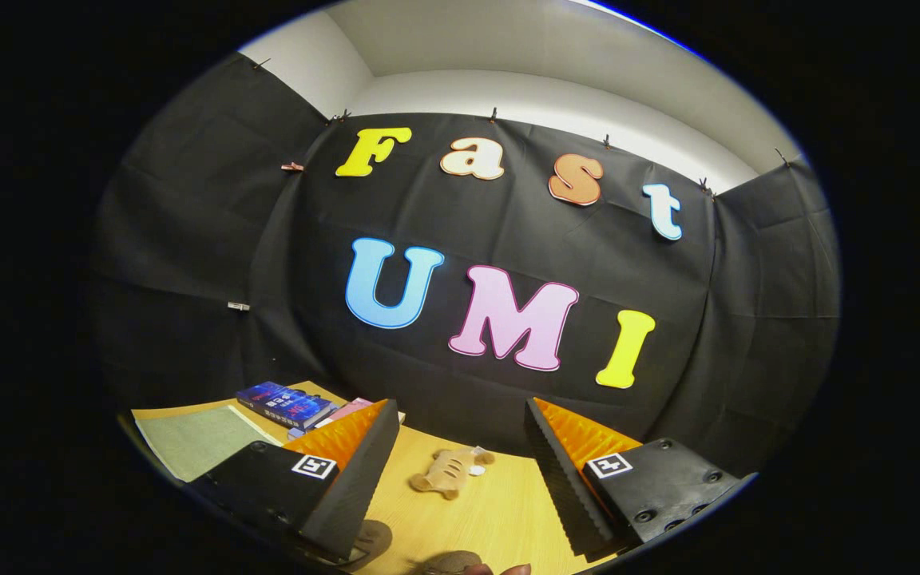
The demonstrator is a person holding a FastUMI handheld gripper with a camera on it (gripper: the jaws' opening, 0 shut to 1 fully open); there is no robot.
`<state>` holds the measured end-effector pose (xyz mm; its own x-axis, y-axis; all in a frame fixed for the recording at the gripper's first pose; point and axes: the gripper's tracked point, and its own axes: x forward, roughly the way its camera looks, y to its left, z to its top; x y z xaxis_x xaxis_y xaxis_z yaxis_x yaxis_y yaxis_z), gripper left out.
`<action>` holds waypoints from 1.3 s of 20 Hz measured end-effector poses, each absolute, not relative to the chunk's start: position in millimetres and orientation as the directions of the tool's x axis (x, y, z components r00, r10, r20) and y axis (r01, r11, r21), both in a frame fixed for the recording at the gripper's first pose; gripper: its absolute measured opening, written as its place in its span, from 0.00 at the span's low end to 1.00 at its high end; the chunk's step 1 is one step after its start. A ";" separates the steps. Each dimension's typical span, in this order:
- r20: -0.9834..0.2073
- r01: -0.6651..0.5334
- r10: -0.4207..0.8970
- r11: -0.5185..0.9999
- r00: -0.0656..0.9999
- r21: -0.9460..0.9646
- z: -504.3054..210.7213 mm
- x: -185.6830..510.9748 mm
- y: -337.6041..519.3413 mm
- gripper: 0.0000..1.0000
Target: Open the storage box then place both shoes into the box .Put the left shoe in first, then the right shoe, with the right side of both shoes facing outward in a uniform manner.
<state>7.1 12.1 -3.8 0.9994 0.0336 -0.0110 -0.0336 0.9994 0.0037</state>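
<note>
One gripper [457, 471] is seen in the lower part of the frame, its two fingers spread wide apart with nothing held between them; each finger carries one small square marker on its block. The tool is released, and only bare wooden table [500, 511] lies in the gap.

On that table, in the lower centre of the frame between the fingers and a little ahead of them, one small tan soft object [447, 470] is seen (its kind cannot be told with certainty; it may be a plush toy or a small slipper). Its long axis runs roughly from lower left to upper right in the frame, with a small pale round tag at its upper right end. Its surface looks fuzzy and beige with darker stripes.

At the very bottom of the frame, close to the fingers, two brownish rounded shapes are partly seen: one [372, 540] just beside the left finger, one [448, 562] at the bottom centre. Too little of them is shown for a shoe to be confirmed, and their direction cannot be told. Beside the second, a fingertip of a person [516, 569] is glimpsed.

In the lower left of the frame, beyond the left finger, one dark blue book [284, 403] lies flat, with one pink item [348, 410] just beside it and one pale green mat [192, 439] nearer the table's left corner.
</note>
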 end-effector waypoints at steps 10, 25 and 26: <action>-0.004 -0.044 0.044 0.999 0.999 0.005 -2.2 8.1 15.4 0.97; 0.077 -0.600 0.681 0.580 0.728 0.551 4.4 -33.7 157.4 1.00; 0.063 -0.591 0.724 0.507 0.687 0.628 -7.1 -39.0 166.9 0.99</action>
<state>-39.0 166.9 -7.1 0.6873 0.7237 0.0626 -0.5906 0.5066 0.6282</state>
